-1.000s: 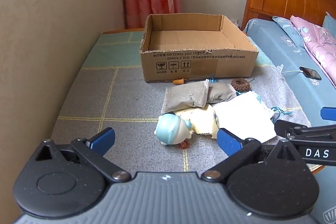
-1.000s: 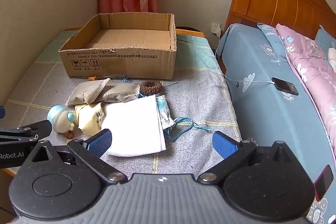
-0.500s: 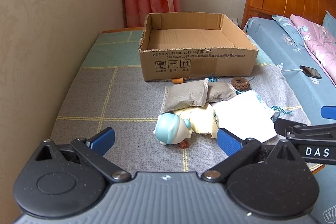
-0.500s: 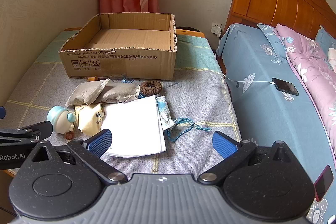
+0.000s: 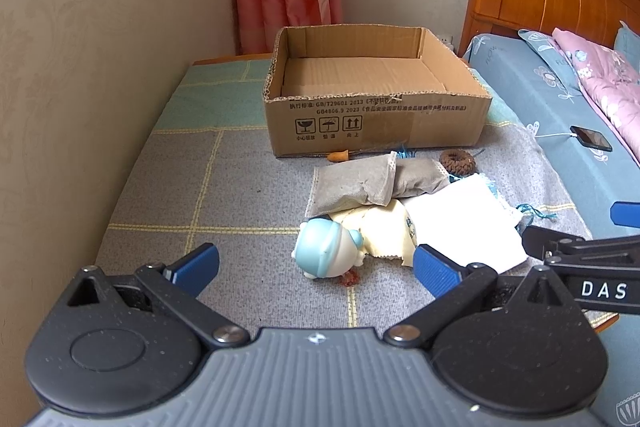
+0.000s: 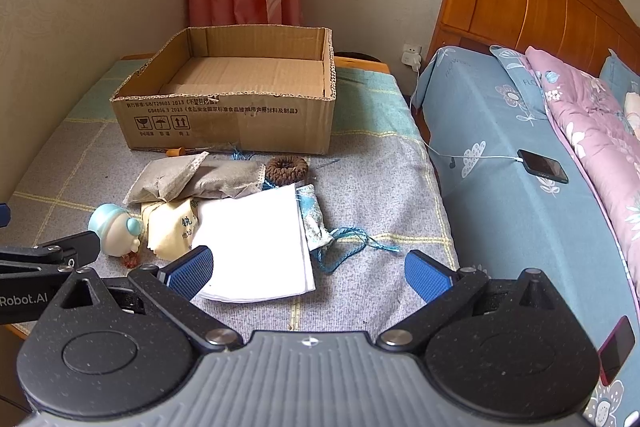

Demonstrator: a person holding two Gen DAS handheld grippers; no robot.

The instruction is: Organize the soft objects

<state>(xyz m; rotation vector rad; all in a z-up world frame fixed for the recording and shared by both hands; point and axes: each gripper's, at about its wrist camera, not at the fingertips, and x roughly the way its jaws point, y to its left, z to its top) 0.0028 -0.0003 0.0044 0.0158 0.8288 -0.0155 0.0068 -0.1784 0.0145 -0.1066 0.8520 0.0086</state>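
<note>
Hovering low over the grey checked mat (image 5: pixel 168 187), the left gripper (image 5: pixel 316 265) and the right gripper (image 6: pixel 308 269) both have their jaws spread wide and hold nothing. The soft things lie in a loose pile in front of the open cardboard box (image 6: pixel 232 123) — two grey pouches (image 5: pixel 360 183), a white folded cloth (image 6: pixel 256 243), a yellowish cloth (image 6: pixel 170 227), a brown knitted ring (image 6: pixel 287 169) and a blue-capped toy (image 5: pixel 326 253). The toy lies between the left gripper's fingers in that view, apart from both.
</note>
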